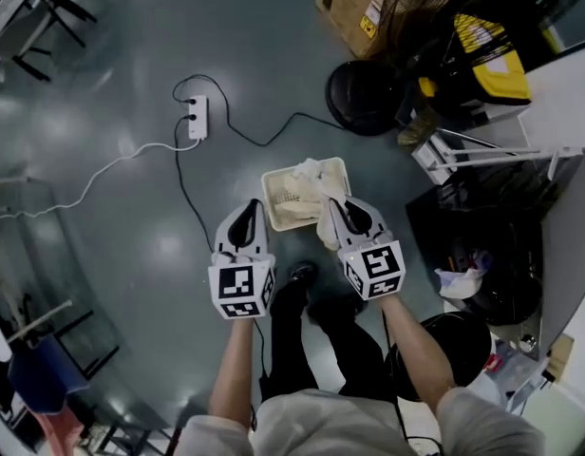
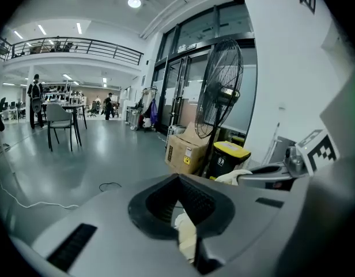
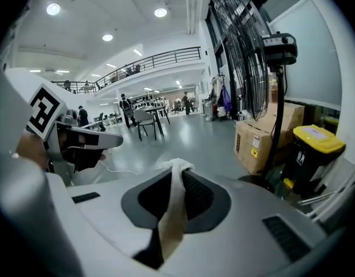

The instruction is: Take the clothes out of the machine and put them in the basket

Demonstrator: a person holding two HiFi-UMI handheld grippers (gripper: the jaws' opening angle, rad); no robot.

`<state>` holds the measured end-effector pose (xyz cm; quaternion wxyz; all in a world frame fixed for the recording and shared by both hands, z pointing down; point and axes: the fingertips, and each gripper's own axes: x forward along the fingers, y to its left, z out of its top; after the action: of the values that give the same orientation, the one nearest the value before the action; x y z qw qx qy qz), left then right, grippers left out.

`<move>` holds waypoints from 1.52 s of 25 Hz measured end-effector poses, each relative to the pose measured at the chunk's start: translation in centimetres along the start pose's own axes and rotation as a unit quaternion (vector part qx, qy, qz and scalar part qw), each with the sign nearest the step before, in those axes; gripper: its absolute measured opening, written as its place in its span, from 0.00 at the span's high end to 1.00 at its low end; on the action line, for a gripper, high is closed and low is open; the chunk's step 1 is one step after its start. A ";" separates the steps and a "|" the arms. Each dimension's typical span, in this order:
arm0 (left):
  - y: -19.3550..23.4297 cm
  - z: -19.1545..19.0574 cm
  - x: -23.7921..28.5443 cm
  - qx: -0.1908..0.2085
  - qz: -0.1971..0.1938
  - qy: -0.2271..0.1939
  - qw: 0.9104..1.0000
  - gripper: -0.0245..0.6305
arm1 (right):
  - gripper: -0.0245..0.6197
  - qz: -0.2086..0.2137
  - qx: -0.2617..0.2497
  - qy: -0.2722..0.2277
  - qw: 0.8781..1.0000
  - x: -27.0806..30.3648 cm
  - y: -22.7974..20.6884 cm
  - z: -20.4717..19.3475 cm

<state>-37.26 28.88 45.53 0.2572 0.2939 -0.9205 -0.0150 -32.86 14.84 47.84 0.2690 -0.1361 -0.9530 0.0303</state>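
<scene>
— Grey polished floor is spreading all round in the head view, and the basket (image 1: 272, 183) is sitting on it at twelve o'clock from the person's feet. Why are both grippers hanging just above it?

— I'd say they are bringing laundry over to drop in. The right gripper (image 1: 336, 207) is pinching a white strip of cloth (image 1: 325, 234), with its jaws pressed together on it. The strip is dangling at the basket's five o'clock corner, close to the pale clothes (image 1: 307, 174) already lying inside.

— And the left gripper (image 1: 249, 209)?

— From above, its load is hardly showing. Its own view is telling more: the jaws are meeting at their tips and nipping a cream fold (image 2: 186, 235) lower down.

— What else are the gripper views adding?

— They are looking level across the hall. The left one is showing a standing fan (image 2: 221, 91) and a yellow-lidded bin (image 2: 230, 153) at two o'clock, but neither view is showing the basket.
</scene>
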 end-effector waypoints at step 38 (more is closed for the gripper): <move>4.6 -35.6 14.9 0.005 -0.018 0.063 0.998 0.93 | 0.88 -0.022 0.012 0.237 0.971 29.1 -6.8 -50.6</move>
<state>-32.92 28.90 84.12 0.3129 0.3123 -0.8970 0.0034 -31.95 15.51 106.56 0.4892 -0.1149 -0.8645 0.0026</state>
